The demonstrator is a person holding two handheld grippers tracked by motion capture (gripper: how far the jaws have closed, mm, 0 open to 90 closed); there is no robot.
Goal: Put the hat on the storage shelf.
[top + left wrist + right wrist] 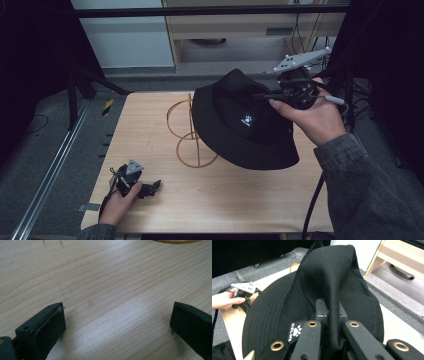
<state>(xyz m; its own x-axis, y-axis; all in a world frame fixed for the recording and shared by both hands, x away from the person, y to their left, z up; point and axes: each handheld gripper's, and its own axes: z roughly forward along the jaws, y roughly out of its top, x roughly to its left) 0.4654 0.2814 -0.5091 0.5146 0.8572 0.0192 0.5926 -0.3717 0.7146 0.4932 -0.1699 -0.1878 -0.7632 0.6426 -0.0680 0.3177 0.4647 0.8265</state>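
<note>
Closest to the lens in the right gripper view: your right hand-held gripper [329, 322] has its jaws pinched tight on a fold of the black bucket hat [287, 315], right at the crown. Fabric bunches up between the pads, rest of the hat hangs out in front of and below the jaws. In the high view the right hand-held gripper [295, 92] holds the hat [240, 125] up off the table [225, 200], brim tilted, white paw logo facing you.

Just beyond and to the left of the hat: the gold wire stand [187, 132], upright on the table, partly behind the brim.

Step in hand, as I read it: hat's lifted & on its way to the stand. Next move needs you to bring the hat's opening over the top ring of the stand, level the brim, lower till the crown sits, then let go. Watch the brim doesn't catch the wire & tip the stand.

Your left hand-held gripper [150, 189] rests on the table, near corner, well apart from the stand; jaws wide, nothing btw them, just bare wood. Could steady the stand base if needed.
</note>
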